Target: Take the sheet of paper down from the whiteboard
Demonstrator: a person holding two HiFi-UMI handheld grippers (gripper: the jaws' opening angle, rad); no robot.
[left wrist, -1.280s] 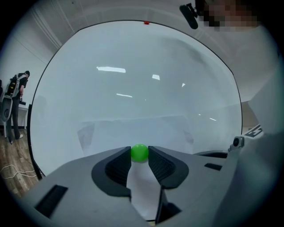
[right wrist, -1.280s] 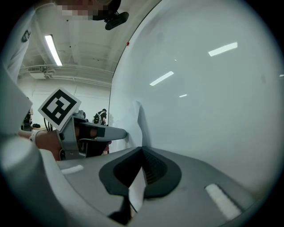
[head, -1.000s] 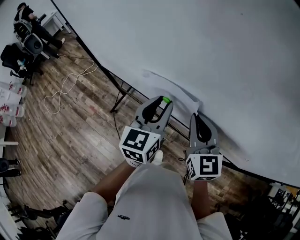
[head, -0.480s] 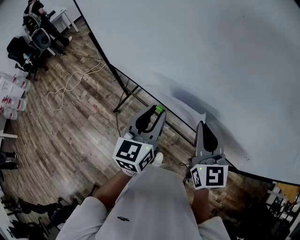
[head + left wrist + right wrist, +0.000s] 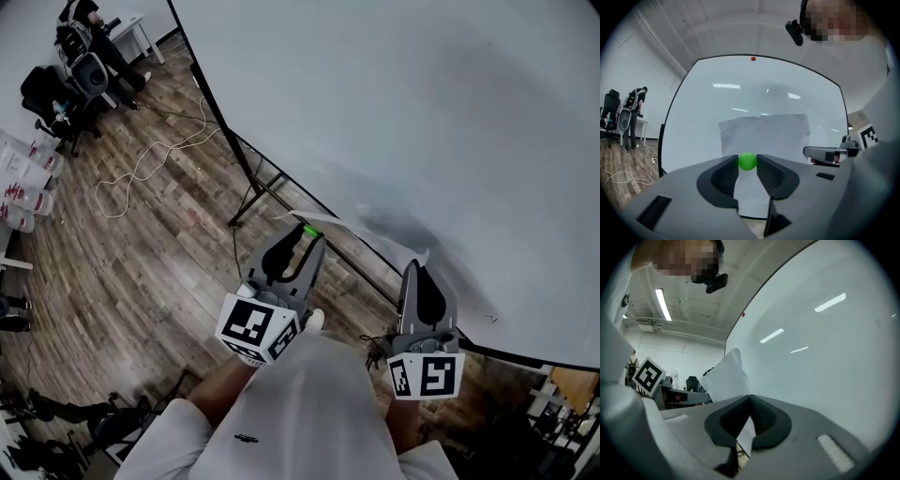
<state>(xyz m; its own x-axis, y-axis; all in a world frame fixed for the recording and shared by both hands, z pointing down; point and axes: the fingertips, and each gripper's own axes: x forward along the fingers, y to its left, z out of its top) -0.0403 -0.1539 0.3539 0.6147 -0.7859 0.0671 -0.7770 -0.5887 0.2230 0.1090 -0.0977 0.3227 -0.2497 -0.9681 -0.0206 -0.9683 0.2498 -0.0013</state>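
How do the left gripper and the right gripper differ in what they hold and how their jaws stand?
The left gripper grips a small green ball; the right gripper pinches the sheet of paper. The left gripper's jaws stand apart by the ball's width; the right gripper's jaws are nearly together on the thin paper. Both point at the whiteboard.

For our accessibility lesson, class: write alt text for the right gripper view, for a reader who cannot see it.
The right gripper has its jaws shut on a white sheet, which rises up and left from them. A whiteboard fills the right of the frame, and a ceiling light shows at upper left.
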